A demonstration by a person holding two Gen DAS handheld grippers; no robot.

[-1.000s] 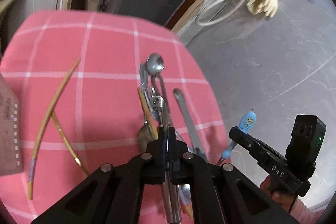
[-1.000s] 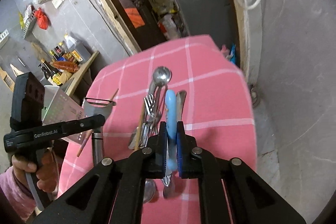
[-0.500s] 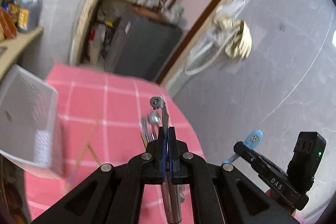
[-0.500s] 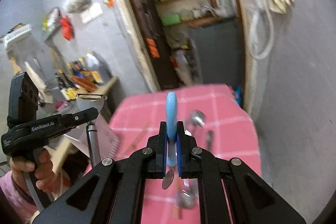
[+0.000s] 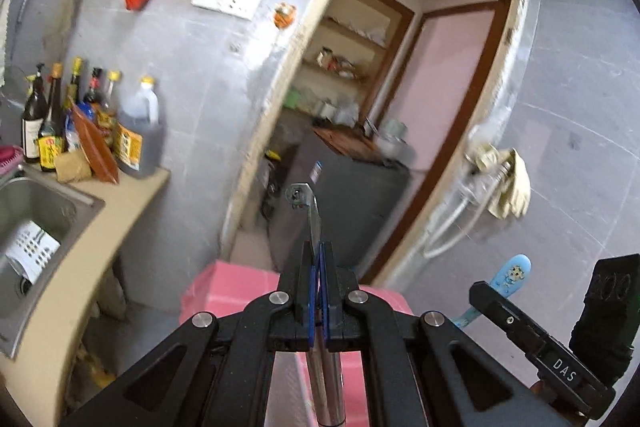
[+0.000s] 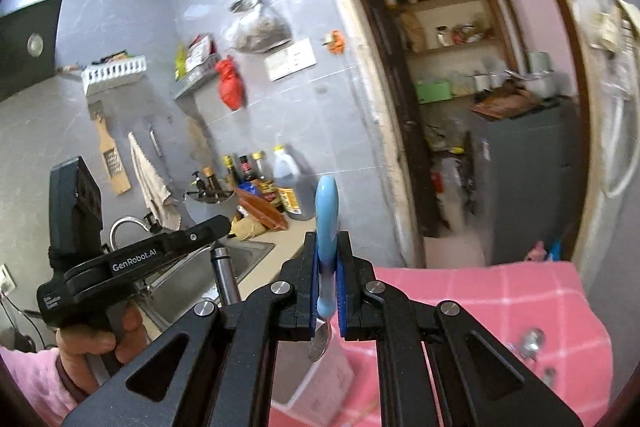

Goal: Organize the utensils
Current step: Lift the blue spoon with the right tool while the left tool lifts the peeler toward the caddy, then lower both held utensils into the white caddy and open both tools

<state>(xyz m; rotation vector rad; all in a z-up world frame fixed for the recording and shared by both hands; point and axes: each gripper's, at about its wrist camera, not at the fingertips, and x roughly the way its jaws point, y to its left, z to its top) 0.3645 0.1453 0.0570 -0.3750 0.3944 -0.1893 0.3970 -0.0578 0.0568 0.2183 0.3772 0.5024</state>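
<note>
Now both claws carry: left gripper (image 5: 318, 267) clamps the peeler (image 5: 310, 211), right gripper (image 6: 328, 267) the blue-handled spoon (image 6: 326, 211); next, a drop-off spot.

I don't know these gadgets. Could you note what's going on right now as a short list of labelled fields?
Setting: kitchen, pink checked tablecloth below
Left gripper: jaws shut on a metal peeler
Right gripper: jaws shut on a blue-handled spoon
Spoon bowl: hangs beneath the jaws
Still on cloth: some metal utensils, blurred
Nearby: sink, bottles on the counter
</note>
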